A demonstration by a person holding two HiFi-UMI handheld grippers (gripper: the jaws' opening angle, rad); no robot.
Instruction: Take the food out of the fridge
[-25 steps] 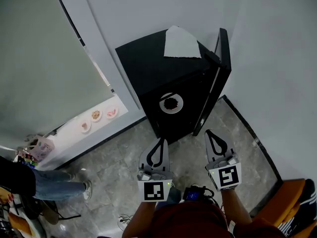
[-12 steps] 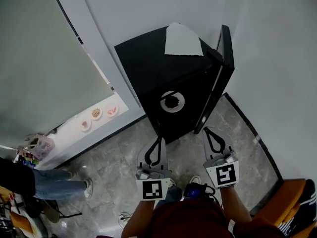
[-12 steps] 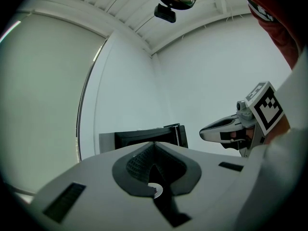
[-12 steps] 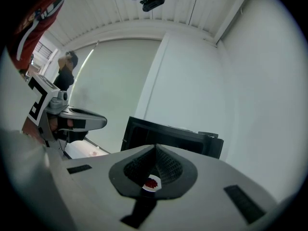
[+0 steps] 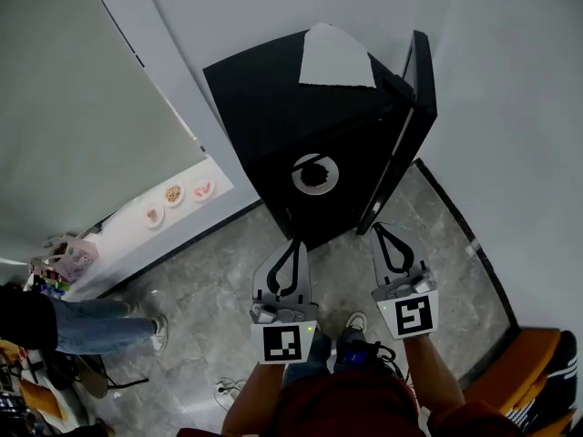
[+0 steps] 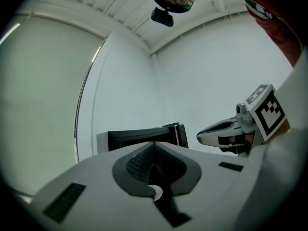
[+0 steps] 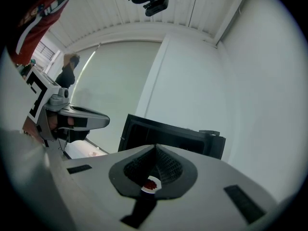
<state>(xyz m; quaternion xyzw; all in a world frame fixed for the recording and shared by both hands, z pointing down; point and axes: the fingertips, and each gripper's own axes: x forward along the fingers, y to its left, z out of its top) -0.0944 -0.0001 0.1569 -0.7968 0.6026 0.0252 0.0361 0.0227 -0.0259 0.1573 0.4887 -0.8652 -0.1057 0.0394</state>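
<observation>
At far left, low in the head view, legs of a person (image 5: 96, 321) in jeans on the grey floor (image 5: 209, 289). Just right of that, on a white ledge (image 5: 118, 242), three small plates (image 5: 173, 192) in a row. At centre, black fridge (image 5: 273, 107) with a white sheet (image 5: 335, 57) lying on its top, door (image 5: 407, 121) swung open to the right. Inside the open compartment, plate of dark food (image 5: 315, 173), well apart from both tools. Below, left gripper (image 5: 296, 242), jaws closed tip to tip, holding nothing, pointing toward the fridge. Beside it, right gripper (image 5: 378, 228), jaws also pressed together and empty, near the door's lower edge.
</observation>
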